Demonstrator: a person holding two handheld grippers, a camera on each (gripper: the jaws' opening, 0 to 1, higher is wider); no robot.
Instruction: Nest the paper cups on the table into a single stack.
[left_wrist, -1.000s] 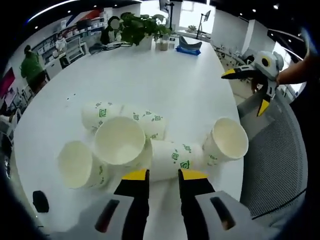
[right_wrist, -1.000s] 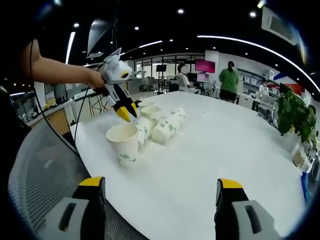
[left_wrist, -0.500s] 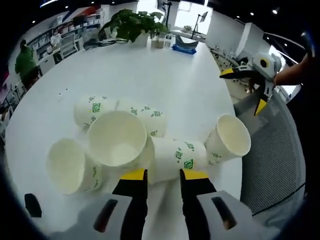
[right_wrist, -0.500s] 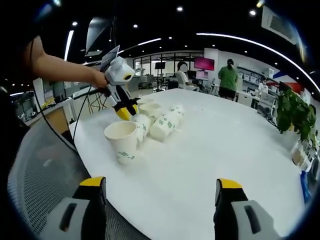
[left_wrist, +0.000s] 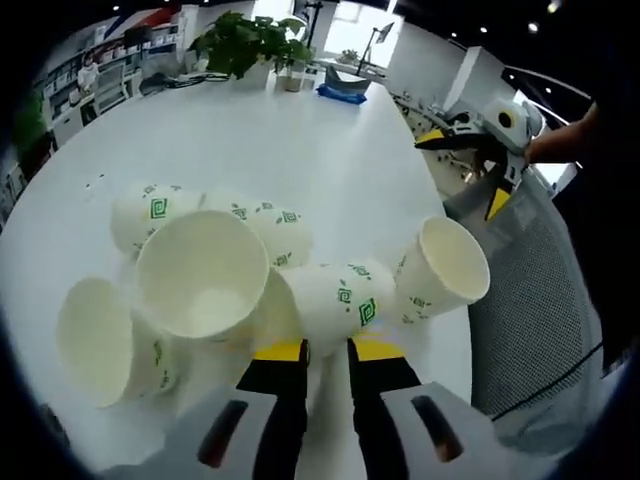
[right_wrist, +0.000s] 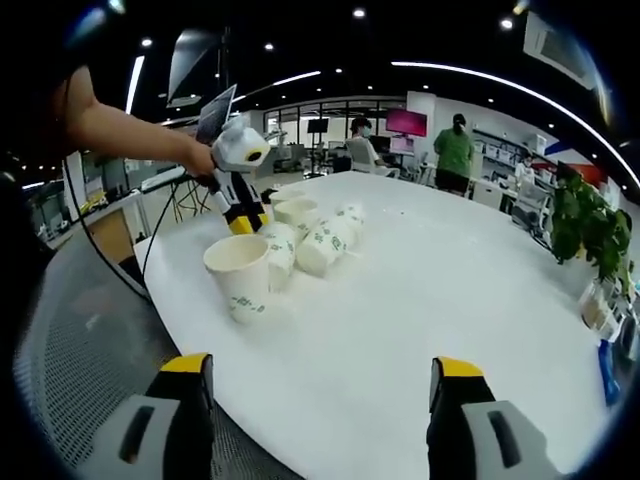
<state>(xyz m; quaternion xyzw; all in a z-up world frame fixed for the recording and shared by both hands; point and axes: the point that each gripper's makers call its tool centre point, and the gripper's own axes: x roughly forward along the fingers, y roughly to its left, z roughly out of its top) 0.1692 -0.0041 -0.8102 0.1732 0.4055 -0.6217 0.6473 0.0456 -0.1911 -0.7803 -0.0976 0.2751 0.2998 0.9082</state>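
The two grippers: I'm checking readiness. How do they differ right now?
The left gripper has its jaws narrowed, low at the lying paper cup; the right gripper has its jaws spread wide, held off the table edge away from the cups. Both have yellow tips.

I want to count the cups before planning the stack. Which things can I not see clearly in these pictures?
- Cup count: in the right gripper view the lying cups overlap, and the left gripper covers some.
- Left gripper's contact: in the left gripper view its tips sit at the lying cup; a grip cannot be judged.
- Far plant: its pot is too small.
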